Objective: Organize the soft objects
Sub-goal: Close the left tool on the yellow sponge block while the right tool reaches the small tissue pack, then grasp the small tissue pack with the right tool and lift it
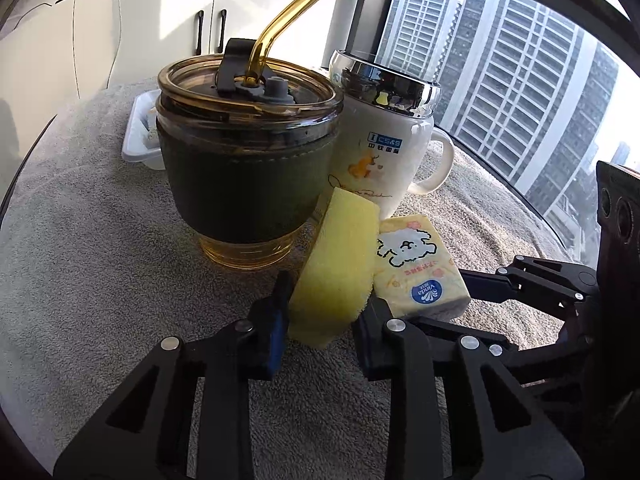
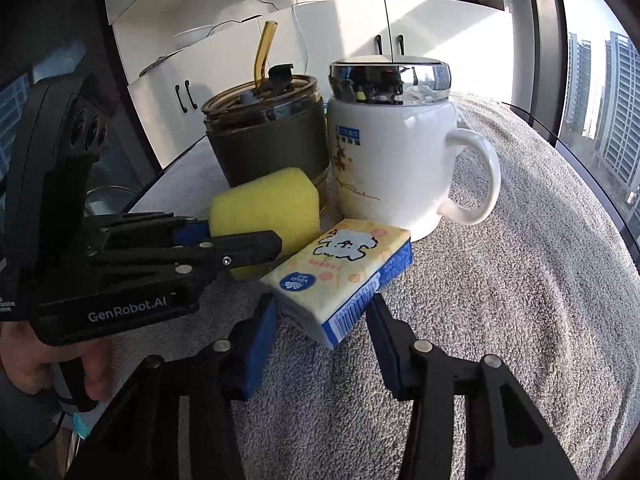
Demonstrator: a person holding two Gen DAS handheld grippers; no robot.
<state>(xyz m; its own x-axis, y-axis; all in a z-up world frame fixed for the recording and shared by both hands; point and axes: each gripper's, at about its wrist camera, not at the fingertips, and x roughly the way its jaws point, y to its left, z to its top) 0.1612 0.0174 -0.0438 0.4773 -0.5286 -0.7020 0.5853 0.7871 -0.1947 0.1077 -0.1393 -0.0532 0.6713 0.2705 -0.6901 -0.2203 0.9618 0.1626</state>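
Note:
A yellow sponge [image 1: 334, 264] stands on edge in front of the tumbler, and my left gripper [image 1: 330, 296] is shut on its lower end, its pads squeezing both sides. In the right wrist view, the left gripper [image 2: 240, 238] comes in from the left with the sponge [image 2: 268, 204] pinched between its fingers. Right beside the sponge lies a yellow tissue pack [image 1: 416, 276] with a white dog printed on it. My right gripper [image 2: 322, 312] has both blue pads against the near end of the tissue pack [image 2: 340, 276].
An amber tumbler [image 1: 248, 168] with a green sleeve and straw and a white lidded mug [image 1: 384, 152] stand just behind the soft things. A white tray [image 1: 138, 140] sits further back. A grey towel [image 1: 100, 260] covers the round table, and a window runs along the right.

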